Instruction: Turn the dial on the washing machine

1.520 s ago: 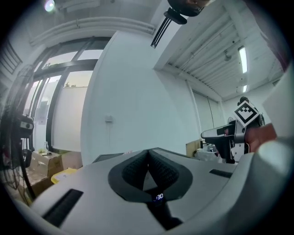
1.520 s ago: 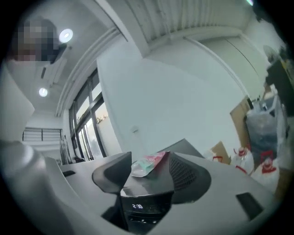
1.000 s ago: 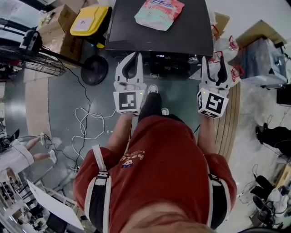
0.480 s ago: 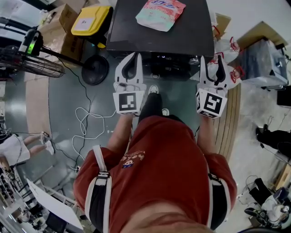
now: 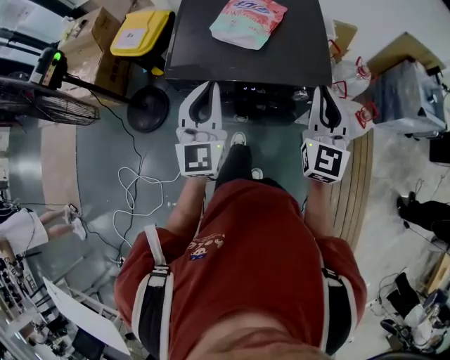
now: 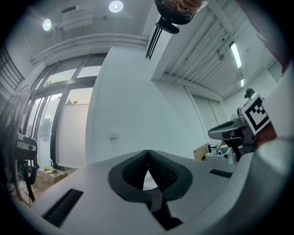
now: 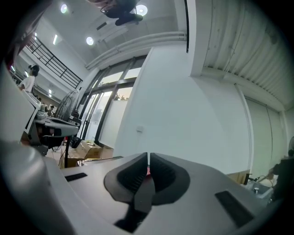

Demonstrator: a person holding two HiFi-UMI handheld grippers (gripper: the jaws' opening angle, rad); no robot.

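- Red short-sleeved shirt (image 5: pixel 246 239), cartoon chest print.
- Black, white-edged shoulder straps (image 5: pixel 150 309).
- White left gripper (image 5: pixel 209 84) and right gripper (image 5: pixel 325 89), black-and-white marker cubes (image 5: pixel 200 158), dark ribbed fingers (image 6: pixel 133 172); right jaws closing, nothing between.

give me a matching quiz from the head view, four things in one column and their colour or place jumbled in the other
Things:
1 pouch
2 labelled lid
3 shirt
4 fan base

Colour or place:
a red, worn by the person
b black, round, on the floor
c pink and green, on top of the washing machine
d yellow, upper left

Pairs: 1-c, 2-d, 3-a, 4-b
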